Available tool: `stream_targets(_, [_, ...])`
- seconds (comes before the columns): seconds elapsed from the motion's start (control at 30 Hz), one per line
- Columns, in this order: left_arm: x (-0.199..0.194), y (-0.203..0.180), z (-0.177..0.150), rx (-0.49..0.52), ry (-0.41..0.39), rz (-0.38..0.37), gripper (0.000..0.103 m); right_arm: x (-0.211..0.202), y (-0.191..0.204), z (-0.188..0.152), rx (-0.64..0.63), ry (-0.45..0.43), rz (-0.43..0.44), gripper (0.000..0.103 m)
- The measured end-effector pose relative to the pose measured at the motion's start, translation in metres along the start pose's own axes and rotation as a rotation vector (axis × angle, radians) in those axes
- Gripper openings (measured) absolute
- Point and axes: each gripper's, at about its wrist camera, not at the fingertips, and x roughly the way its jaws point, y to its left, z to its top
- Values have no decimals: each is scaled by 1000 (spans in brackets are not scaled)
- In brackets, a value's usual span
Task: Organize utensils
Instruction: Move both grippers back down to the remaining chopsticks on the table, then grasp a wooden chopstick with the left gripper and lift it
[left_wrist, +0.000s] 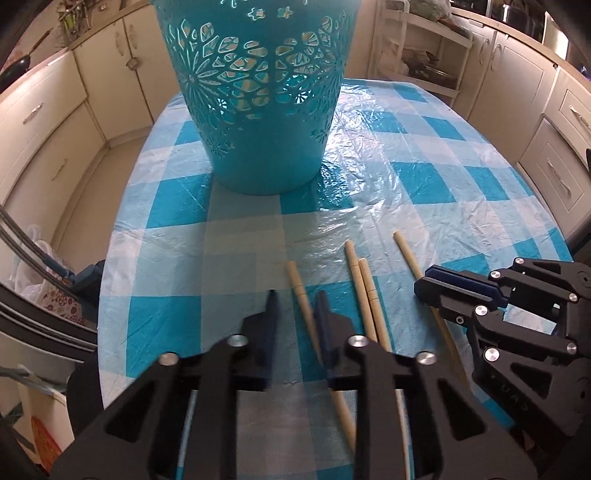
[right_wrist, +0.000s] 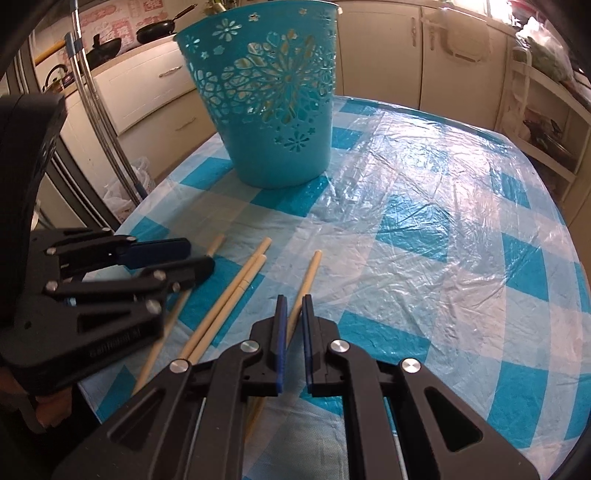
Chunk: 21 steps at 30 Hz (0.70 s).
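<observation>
While four chopsticks lie on the counter (left_wrist: 369, 155) at 6 o'clock from the basket (left_wrist: 258, 92), the left claw (left_wrist: 297, 299) straddles the leftmost chopstick (left_wrist: 300, 295), unpinched, its axis running 6-to-12; the right claw (right_wrist: 293, 301) clamps the rightmost (right_wrist: 308, 277).

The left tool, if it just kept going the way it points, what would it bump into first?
Most likely the leftmost chopstick, which lies between the fingers of the left tool, and the checked tablecloth under it. The blue basket stands farther back; depth is hard to judge.
</observation>
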Motion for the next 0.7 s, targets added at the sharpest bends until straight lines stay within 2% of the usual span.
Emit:
stream_targets(0.07, [1, 3, 3, -3, 20, -20, 15, 1, -5, 2, 26, 0, -6, 8])
stream_targets(0.17, [4, 0, 8, 28, 49, -8, 16, 5, -6, 6, 22, -6, -12, 8])
stream_targets(0.27, [5, 0, 10, 24, 51, -28, 6, 8, -5, 8, -5, -20, -19, 8])
stream_targets(0.33, [3, 6, 10, -10, 51, -67, 5, 9, -7, 6, -7, -38, -12, 7])
stream_targets(0.4, [-6, 11, 10, -26, 18, -91, 5, 9, -12, 7, 23, -39, 12, 6])
stream_targets(0.7, [-84, 23, 22, -45, -232, -193, 5, 7, -26, 5, 92, -40, 78, 5])
